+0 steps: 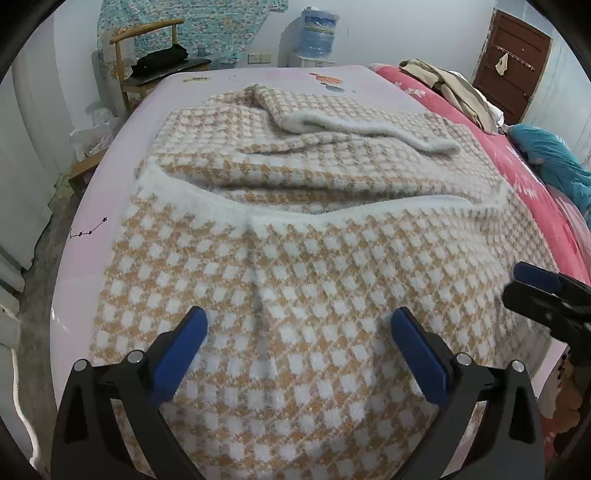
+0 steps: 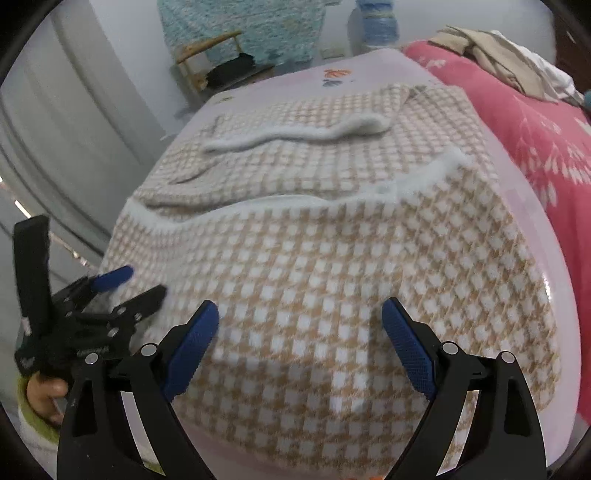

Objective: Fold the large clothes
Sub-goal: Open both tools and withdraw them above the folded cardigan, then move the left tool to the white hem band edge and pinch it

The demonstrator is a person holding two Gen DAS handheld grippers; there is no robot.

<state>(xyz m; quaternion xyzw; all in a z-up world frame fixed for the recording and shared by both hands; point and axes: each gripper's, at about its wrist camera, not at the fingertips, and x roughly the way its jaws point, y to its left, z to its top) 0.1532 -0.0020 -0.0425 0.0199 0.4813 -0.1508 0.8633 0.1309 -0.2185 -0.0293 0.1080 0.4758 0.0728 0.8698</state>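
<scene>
A large tan-and-white houndstooth fleece garment lies spread on the pale pink bed sheet. Its near part is folded over the far part, with a white fuzzy hem running across the middle. A sleeve with a white cuff lies across the far part. My left gripper hovers open just over the near left area of the garment, nothing between its blue pads. My right gripper stands open over the near right area, also empty. Each gripper shows in the other's view: the right gripper, the left gripper.
A red flowered blanket borders the sheet on the right, with beige clothes and a teal item on it. Beyond the bed stand a wooden chair, a water bottle dispenser and a brown door. A hand holds the left gripper.
</scene>
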